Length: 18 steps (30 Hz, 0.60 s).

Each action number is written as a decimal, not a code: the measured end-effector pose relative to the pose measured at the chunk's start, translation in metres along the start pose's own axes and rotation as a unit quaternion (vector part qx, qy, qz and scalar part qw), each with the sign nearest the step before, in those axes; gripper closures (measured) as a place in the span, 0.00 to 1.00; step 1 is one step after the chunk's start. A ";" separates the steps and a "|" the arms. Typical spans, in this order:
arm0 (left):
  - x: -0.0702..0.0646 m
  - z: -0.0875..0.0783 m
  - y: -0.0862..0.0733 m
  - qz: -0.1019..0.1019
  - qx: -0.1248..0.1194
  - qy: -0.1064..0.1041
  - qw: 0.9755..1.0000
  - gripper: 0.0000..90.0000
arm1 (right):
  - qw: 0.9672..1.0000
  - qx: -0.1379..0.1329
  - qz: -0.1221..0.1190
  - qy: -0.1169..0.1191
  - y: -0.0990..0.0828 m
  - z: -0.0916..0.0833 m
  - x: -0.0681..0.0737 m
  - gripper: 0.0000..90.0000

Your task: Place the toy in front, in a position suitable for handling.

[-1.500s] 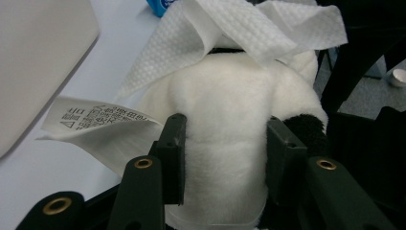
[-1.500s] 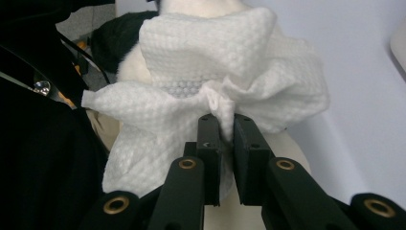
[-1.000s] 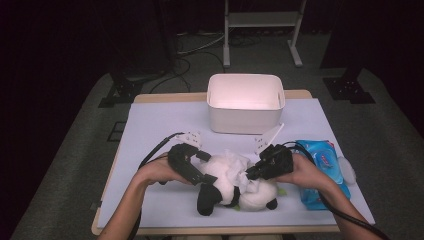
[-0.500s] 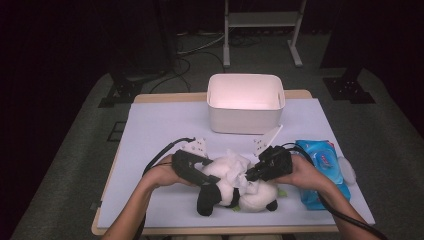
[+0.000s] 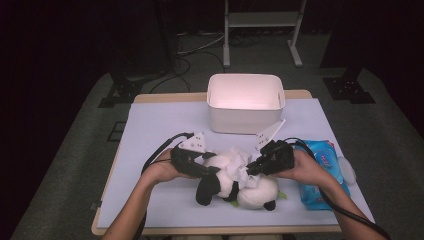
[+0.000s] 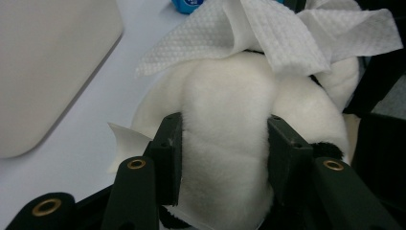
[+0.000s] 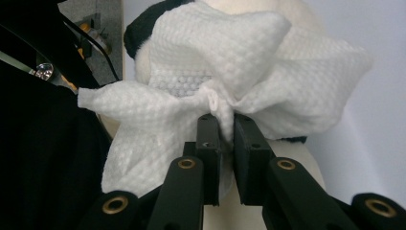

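Wiping is the step in hand: a plush panda (image 5: 235, 185) lies on its side on the near middle of the bench (image 5: 160, 125), and a white wet wipe (image 5: 241, 165) is bunched over its body. The left tool (image 5: 212, 171) comes in from the left; in the left gripper view its jaws have just been closing and now squeeze a fold of the panda's white plush (image 6: 225, 143) between the pads, so the toy is pinned in place. The right tool (image 5: 248, 171) comes in from the right and is clenched on a gathered pinch of the wipe (image 7: 225, 72), which the right gripper view shows spread against the toy's fur.

Behind the toy stands a white bin (image 5: 245, 102), apart from it. A blue pack of wipes (image 5: 320, 172) lies under the right forearm, just beside the panda.

By my judgement the hold is set and the rubbing is what follows. The next move calls for the right tool to drag the wipe across the fur with light pressure while the pinch stays tight, or the cloth slips free. The left tool must hold firm against that pull so the soft toy does not roll or slide.
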<state>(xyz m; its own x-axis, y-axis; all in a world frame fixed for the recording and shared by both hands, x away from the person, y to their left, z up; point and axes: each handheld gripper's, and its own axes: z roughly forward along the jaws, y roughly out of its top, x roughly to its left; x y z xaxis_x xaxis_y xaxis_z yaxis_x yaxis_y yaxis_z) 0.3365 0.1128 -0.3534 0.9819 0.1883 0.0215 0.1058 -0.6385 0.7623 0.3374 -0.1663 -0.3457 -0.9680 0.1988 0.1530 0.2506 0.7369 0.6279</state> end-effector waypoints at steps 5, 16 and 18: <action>-0.003 -0.006 -0.010 -0.021 -0.005 -0.023 0.999 0.53 | 1.000 -0.004 0.006 -0.005 -0.009 -0.009 0.002 0.90; 0.004 0.001 -0.003 -0.062 0.013 -0.044 0.997 0.16 | 1.000 0.010 0.003 0.003 -0.015 -0.002 0.008 0.90; 0.004 0.006 0.000 -0.058 0.019 -0.050 0.997 0.12 | 1.000 0.009 0.000 0.007 -0.015 -0.001 0.008 0.90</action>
<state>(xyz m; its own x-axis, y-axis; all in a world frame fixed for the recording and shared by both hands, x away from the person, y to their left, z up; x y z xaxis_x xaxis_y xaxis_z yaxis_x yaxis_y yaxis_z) 0.3417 0.1092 -0.3568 0.9731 0.1886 -0.1319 0.2241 -0.6452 0.7304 0.3262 -0.1761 -0.3533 -0.9678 0.1910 0.1637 0.2515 0.7483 0.6138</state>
